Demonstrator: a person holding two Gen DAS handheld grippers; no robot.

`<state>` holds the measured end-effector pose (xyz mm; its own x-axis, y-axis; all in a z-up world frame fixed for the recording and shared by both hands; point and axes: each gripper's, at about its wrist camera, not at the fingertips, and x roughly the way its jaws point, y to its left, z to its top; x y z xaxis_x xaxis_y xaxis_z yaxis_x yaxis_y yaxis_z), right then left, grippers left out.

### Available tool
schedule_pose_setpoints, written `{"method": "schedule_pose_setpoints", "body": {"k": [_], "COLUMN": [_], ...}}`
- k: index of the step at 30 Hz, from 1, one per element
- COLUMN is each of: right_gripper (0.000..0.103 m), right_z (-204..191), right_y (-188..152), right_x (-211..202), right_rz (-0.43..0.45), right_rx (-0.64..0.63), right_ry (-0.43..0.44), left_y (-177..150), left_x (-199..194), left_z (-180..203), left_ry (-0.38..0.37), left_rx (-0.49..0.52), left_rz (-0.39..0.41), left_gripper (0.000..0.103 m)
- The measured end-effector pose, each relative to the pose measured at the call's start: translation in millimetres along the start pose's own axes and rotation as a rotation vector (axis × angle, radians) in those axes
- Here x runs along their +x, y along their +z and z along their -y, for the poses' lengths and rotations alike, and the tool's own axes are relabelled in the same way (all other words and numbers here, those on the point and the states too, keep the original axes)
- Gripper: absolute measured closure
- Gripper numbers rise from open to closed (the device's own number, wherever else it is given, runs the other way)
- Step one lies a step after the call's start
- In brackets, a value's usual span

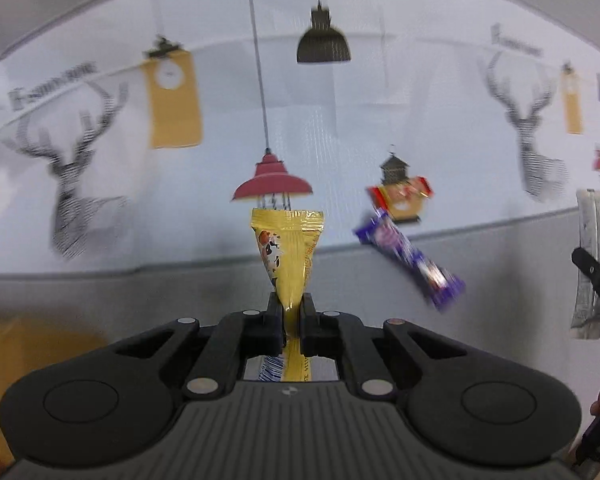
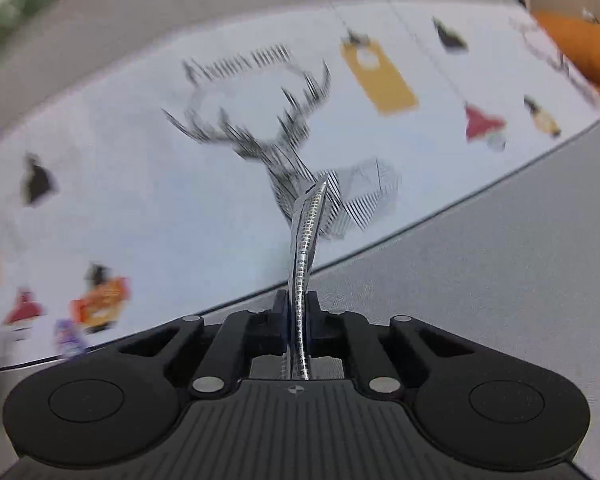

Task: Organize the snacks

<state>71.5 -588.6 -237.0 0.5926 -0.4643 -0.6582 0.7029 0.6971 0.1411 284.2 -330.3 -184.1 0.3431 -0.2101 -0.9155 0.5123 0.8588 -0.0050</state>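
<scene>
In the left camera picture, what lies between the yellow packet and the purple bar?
Nothing: in the left wrist view, only printed cloth shows between the yellow packet and the purple bar.

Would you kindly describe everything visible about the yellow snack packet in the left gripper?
The yellow snack packet is a glossy foil-like wrapper with a flat crimped top edge and a cartoon cow printed on its side. It narrows downward into the left gripper, whose black jaws are shut on its lower part, holding it upright. Its bottom end passes behind the jaws, where a barcode panel shows. Nothing else touches it; it stands lifted in front of the patterned cloth.
</scene>
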Motion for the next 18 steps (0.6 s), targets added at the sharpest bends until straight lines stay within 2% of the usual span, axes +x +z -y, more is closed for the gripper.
{"method": "schedule_pose_setpoints", "body": {"k": [4,9,14,18], "right_gripper": [0.095,0.095,0.095,0.095], "right_z": [-16,-44,-77,-108], "right_y": [-5,-41,-89,-129], "right_x": [-93,-212,-304,-357], "right_rz": [0.073,0.114,0.094,0.03], "right_rx": [-0.015,-0.055,-0.088,-0.139], "right_ry": [0.095,0.22,0.343,0.453], "left_y": [-56,-137,-220,-284], "left_x": [-86,-185,-250,-283], "left_z": [-9,-19,-51,-75], "left_ry": [-0.028,-0.003,0.061,0.096], "left_rx": [-0.004,-0.004,-0.039,-0.052], "left_rz": [0.071,0.137,0.169,0.183], "left_gripper": [0.095,0.095,0.095,0.095]}}
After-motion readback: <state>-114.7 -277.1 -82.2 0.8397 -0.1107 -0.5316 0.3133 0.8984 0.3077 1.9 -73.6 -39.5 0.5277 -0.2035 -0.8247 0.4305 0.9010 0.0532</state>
